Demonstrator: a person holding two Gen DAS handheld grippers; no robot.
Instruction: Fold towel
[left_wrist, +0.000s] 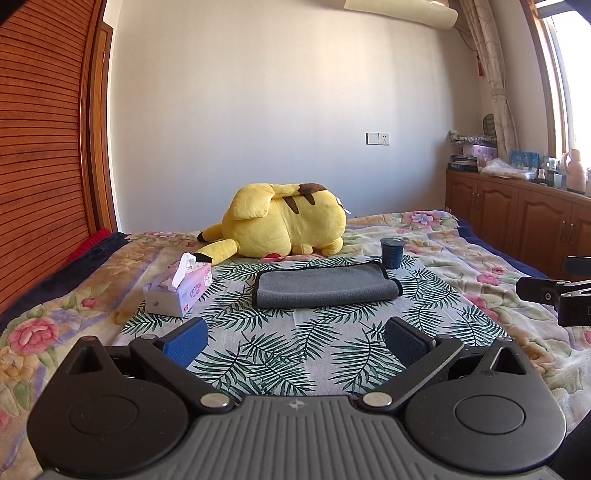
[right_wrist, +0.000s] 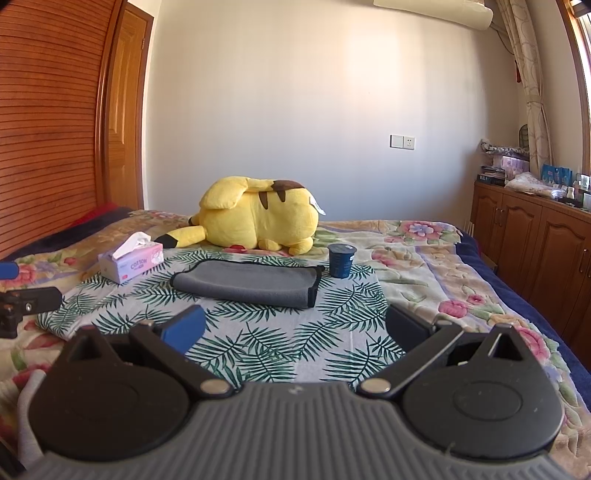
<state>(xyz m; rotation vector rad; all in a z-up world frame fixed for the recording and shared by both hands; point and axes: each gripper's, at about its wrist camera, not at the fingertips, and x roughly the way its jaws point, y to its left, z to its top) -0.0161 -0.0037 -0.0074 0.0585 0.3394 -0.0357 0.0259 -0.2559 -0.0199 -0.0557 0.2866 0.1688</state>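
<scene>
Spread over a floral-quilted bed (left_wrist: 480, 258), a palm-leaf printed cloth (left_wrist: 295, 332) serves as the working surface, with a plain white wall behind. At the centre of both views a grey microfibre towel with black edging (left_wrist: 325, 286) is seen lying on that cloth, doubled over once, its rounded fold toward the cameras. A pink-and-white tissue box (left_wrist: 181, 291) stands left of it, a dark blue cup (left_wrist: 392, 253) just beyond its right end, and a yellow plush toy (left_wrist: 284, 221) farther back.

The left gripper (left_wrist: 295, 334) is held low in the frame, its blue-padded jaws spread wide and nothing between them; the right gripper (right_wrist: 295, 328) is likewise wide open and empty. Both are well apart from the towel.

One fold appears to be done, and a further fold is judged to be pending. For that, the towel's end corners would need to be approached, both layers pinched, and one end carried across to the other, with the cup kept clear.
</scene>
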